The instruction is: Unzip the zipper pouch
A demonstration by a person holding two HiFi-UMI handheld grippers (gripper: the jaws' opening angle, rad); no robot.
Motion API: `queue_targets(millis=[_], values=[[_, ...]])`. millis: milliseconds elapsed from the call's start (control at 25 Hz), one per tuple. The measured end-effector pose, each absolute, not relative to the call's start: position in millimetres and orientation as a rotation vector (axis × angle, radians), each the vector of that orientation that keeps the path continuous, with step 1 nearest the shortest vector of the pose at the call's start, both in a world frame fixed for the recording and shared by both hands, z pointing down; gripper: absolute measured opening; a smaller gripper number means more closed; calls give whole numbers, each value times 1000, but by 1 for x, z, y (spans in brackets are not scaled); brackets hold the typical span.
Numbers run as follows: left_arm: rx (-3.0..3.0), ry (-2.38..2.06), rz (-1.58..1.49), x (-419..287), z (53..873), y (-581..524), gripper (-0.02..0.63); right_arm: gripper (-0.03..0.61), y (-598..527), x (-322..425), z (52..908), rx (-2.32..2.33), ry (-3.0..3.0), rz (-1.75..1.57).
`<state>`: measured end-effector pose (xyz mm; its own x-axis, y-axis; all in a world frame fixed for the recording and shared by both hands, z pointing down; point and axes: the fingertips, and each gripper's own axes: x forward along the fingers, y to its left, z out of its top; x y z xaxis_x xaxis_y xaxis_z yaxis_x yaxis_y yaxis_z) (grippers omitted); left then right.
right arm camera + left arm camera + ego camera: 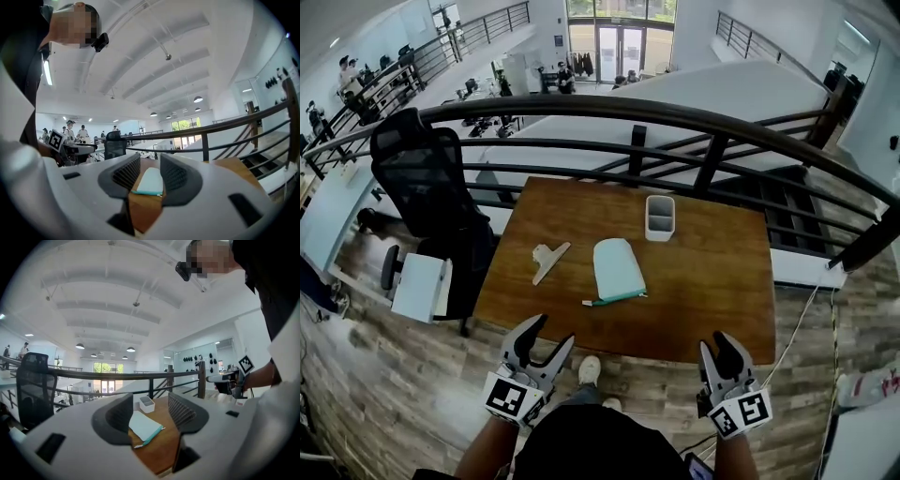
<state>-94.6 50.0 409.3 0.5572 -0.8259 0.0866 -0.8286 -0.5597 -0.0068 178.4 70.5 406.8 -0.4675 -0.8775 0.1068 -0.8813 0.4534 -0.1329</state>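
The pale mint zipper pouch (pixel 617 269) lies flat in the middle of the wooden table (pixel 712 281), with its teal zipper edge (pixel 614 300) toward me. Both grippers hang in the air short of the table's near edge, apart from the pouch. My left gripper (pixel 551 331) is open wide with nothing between its jaws. My right gripper (pixel 713 343) stands open with a narrower gap, also empty. In the left gripper view the pouch (pixel 145 426) shows between the jaws, farther off on the table. It appears the same way in the right gripper view, pouch (pixel 151 182).
A white clip-like piece (pixel 548 260) lies left of the pouch, and a white rectangular cup (pixel 660 217) stands behind it. A black office chair (pixel 427 187) and a white box (pixel 422 286) are at the table's left. A dark railing (pixel 675 117) runs behind the table.
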Motion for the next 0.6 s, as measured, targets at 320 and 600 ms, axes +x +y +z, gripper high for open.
queue_targets(millis=[320,600], values=[[2749,-1297,184,-96,440,-19,229,123,9,161,417,1583,-2589,271],[2735,-1119,351,-100,489,-57,192,118,-35,126,431,1483,-2555,304]])
